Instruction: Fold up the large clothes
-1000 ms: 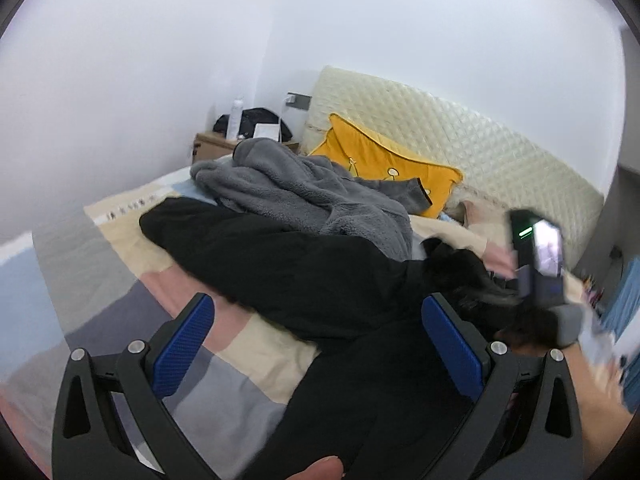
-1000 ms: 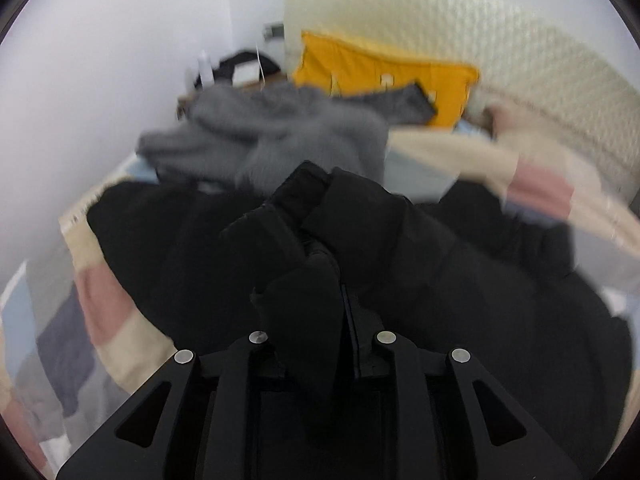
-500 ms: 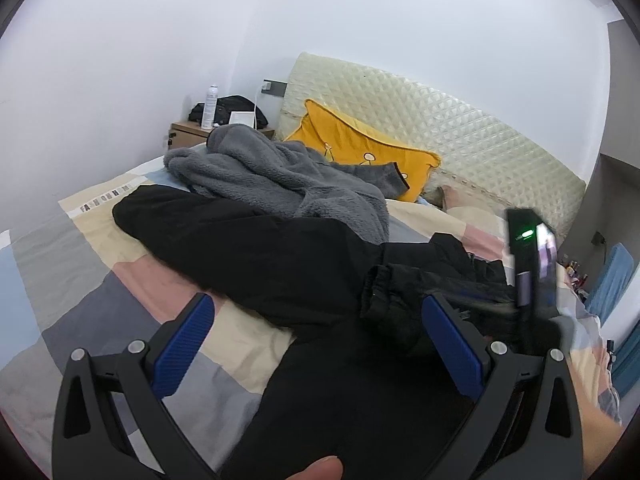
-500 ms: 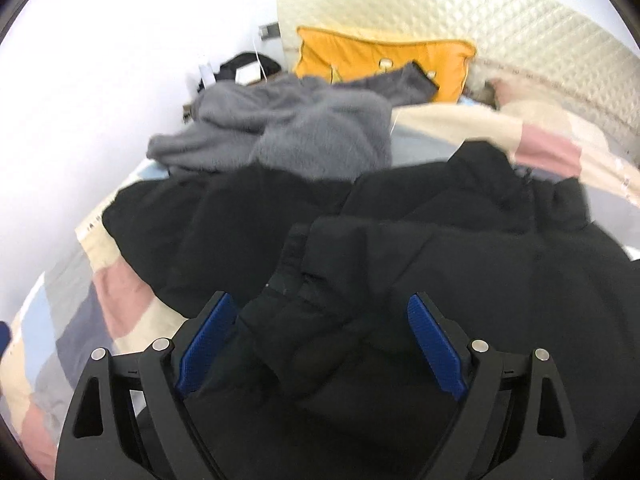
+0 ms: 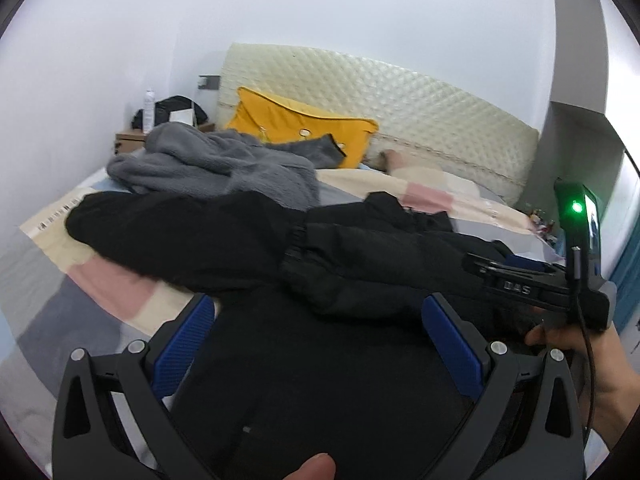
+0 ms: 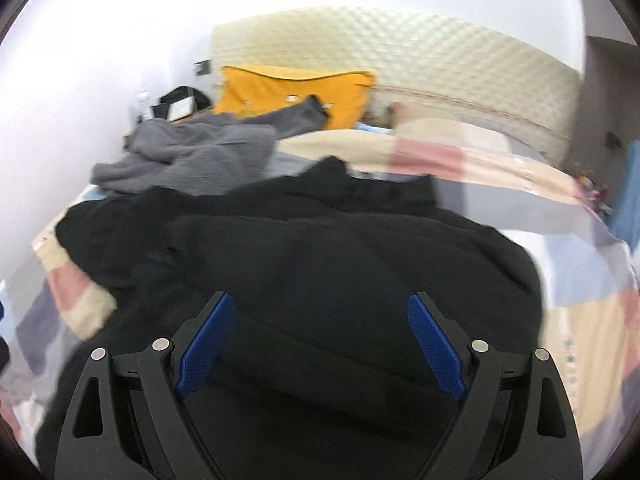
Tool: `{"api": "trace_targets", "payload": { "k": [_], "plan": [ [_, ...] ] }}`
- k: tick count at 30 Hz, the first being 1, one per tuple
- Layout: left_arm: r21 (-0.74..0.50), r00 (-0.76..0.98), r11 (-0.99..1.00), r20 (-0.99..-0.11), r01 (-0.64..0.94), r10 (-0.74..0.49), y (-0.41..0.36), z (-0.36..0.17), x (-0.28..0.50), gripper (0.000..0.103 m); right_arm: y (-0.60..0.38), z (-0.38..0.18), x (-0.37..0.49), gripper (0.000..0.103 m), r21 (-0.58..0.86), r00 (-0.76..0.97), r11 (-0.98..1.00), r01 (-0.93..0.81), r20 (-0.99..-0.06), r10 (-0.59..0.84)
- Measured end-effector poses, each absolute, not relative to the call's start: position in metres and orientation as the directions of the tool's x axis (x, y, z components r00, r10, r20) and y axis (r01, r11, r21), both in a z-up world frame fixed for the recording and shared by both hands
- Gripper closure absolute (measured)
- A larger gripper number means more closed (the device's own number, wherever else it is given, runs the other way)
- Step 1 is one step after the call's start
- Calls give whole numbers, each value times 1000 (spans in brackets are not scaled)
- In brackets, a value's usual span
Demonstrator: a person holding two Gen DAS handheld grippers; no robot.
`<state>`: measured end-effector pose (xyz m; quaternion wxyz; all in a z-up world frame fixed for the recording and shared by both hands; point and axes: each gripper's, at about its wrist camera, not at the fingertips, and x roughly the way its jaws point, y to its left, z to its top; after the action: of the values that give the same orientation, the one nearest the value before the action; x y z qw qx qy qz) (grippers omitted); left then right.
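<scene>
Black jacket (image 6: 320, 264) is spread mid-bed, sleeve laid across it. Both the left gripper (image 5: 320, 344) and right gripper (image 6: 320, 340) are held wide with nothing clamped. Next fold is probably best started from the near hem, both corners pinched evenly.

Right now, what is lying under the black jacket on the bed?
Under the black jacket lies the patchwork bedcover, showing around its edges. The grey fleece garment lies behind it. Anything beneath the jacket's middle is covered.

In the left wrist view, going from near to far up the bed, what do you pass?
Left gripper → black jacket → grey fleece → yellow pillow → cream headboard.
</scene>
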<state>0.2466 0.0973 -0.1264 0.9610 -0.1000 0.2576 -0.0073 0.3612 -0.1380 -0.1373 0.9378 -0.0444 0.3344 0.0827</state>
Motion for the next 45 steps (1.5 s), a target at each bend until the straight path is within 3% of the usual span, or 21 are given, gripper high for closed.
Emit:
{"api": "trace_targets", "payload": {
  "k": [13,24,28,35,45],
  "plan": [
    [-138,803,986,-574,97,-159,26,-165,253,0,-255,-187,318,14,24,761,999,-33,-648,41],
    [59,742,995,-670,80,-20,-2,-212,259,0,-268,-208,325,14,88,781,996,-23,-621,73],
    [16,722,999,-692,28,-9,9,-209,263,0,-269,-208,327,14,73,781,995,-63,-617,95],
    [80,691,994,-723,77,5,-6,-189,290,0,-274,-209,339,14,29,761,993,-117,-640,108],
    [70,649,997,-760,16,43,-2,-172,385,0,-283,-221,349,12,80,715,988,-129,-683,148]
  ]
}}
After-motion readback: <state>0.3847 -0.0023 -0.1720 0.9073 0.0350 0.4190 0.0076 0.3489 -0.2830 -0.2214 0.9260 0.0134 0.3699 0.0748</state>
